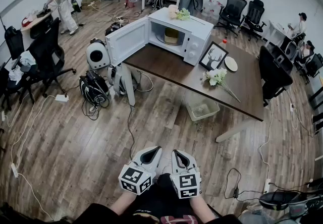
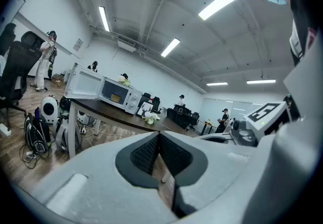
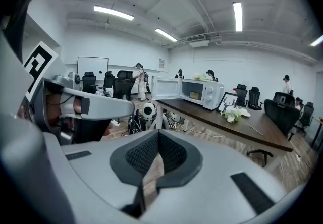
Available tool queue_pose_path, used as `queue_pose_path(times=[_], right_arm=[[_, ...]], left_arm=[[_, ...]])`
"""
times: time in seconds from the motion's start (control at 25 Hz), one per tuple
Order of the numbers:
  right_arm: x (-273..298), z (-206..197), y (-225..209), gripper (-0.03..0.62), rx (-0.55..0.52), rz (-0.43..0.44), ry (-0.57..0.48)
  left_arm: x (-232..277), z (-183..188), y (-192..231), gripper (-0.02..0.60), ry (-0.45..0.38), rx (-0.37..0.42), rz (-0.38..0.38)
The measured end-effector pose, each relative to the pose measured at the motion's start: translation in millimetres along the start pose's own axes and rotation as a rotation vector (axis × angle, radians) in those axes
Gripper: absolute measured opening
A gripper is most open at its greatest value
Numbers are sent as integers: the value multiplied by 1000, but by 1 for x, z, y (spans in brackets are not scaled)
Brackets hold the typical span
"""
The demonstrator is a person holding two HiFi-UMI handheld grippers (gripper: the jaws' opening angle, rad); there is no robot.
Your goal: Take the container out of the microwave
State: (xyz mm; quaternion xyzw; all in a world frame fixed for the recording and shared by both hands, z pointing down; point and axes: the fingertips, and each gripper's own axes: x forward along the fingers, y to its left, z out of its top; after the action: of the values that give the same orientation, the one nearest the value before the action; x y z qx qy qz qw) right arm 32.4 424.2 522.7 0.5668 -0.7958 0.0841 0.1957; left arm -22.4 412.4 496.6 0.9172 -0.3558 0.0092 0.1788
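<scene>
A white microwave (image 1: 177, 34) stands on the far end of a dark wooden table (image 1: 171, 69), its door (image 1: 127, 40) swung open to the left. Inside it sits a yellowish container (image 1: 171, 35). The microwave (image 2: 113, 94) shows small and distant in the left gripper view, and as a small microwave (image 3: 194, 93) in the right gripper view. Both grippers hang low over the floor, close to my body and far from the table. My left gripper (image 1: 153, 153) is shut with nothing in it. Beside it my right gripper (image 1: 177, 155) is shut and empty too.
On the table lie a framed deer picture (image 1: 213, 56), white flowers (image 1: 216, 77) and a plate (image 1: 231, 63). A plastic basket (image 1: 201, 109) stands under it. Vacuum cleaners (image 1: 94, 88), cables and office chairs (image 1: 48, 59) sit left; several people work at the room's far side.
</scene>
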Motion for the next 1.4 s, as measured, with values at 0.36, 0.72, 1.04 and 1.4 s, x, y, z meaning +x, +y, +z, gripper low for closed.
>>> queue_pose_path(times=[0.36, 0.72, 1.04, 1.4], right_arm=[[3, 2, 0, 6, 26, 4, -24], [19, -2, -10, 6, 44, 26, -15], [58, 3, -38, 6, 38, 42, 16], [120, 28, -80, 7, 21, 93, 1]], left_arm=[[-8, 9, 9, 9, -50, -17, 11], [2, 7, 23, 9, -45, -18, 58], [25, 13, 48, 9, -35, -17, 130], [80, 29, 86, 9, -38, -27, 190]])
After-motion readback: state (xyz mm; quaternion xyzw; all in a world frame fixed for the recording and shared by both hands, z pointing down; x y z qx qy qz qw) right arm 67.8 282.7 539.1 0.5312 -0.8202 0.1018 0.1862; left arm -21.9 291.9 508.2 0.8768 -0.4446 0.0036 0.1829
